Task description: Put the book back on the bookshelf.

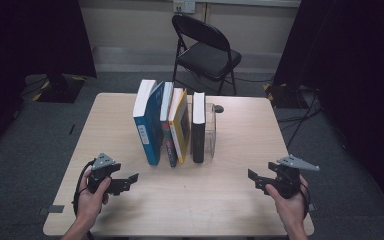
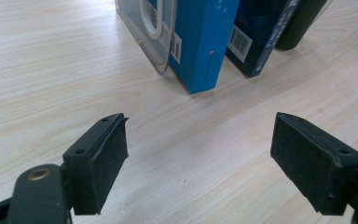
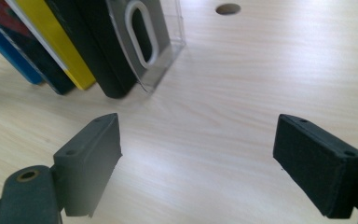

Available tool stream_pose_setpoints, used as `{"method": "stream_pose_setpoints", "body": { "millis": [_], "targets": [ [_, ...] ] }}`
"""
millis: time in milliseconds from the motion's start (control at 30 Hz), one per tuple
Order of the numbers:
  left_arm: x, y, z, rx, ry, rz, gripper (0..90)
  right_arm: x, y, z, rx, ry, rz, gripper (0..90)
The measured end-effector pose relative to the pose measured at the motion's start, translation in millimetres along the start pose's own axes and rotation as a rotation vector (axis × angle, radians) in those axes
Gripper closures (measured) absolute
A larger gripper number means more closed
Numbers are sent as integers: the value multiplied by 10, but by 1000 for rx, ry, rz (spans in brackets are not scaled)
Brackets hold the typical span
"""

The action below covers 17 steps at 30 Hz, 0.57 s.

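High view: books between claws.

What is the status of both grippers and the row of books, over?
Left gripper open, empty, on table. Right gripper open, empty. Row of upright books between clear plastic bookends, untouched. Nothing in the way.

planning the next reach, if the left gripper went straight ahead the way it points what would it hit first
Most likely the blue book. The left gripper is open over bare table, and that book stands nearest ahead.

Books upright in row — table centre.
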<state>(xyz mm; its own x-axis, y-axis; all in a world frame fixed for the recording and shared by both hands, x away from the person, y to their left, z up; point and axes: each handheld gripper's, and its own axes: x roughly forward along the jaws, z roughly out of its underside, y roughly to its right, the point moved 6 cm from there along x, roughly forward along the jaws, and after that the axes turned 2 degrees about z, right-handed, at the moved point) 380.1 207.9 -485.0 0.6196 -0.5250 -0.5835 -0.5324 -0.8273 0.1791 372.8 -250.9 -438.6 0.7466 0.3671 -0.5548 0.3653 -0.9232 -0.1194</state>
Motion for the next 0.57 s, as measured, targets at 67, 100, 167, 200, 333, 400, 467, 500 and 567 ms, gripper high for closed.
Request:
{"method": "stream_pose_setpoints", "body": {
  "millis": [67,100,167,200,333,400,467,500,567],
  "targets": [
    [-8,-2,1,0,1,-1,184,5,55,104,9,-25,9,140],
    [-12,-1,3,2,0,0,184,3,92,164,23,-36,7,141],
    [-15,2,-2,-1,5,8,183,3,167,269,58,-51,19,141],
    [-15,2,-2,-1,5,8,184,3,167,269,58,-51,19,141],
    [-55,-32,-11,-7,16,-3,183,-18,280,419,68,-63,62,149],
    [-57,-50,-10,-4,11,-2,183,-41,317,447,52,-65,93,148],
    [-49,-71,-3,-16,12,-12,183,-33,354,499,63,-73,100,151],
    [-49,-74,0,-17,9,-10,183,-26,363,511,57,-75,104,153],
    [-51,-68,0,-14,9,-12,183,-3,379,531,62,-89,102,153]
  ]
}}
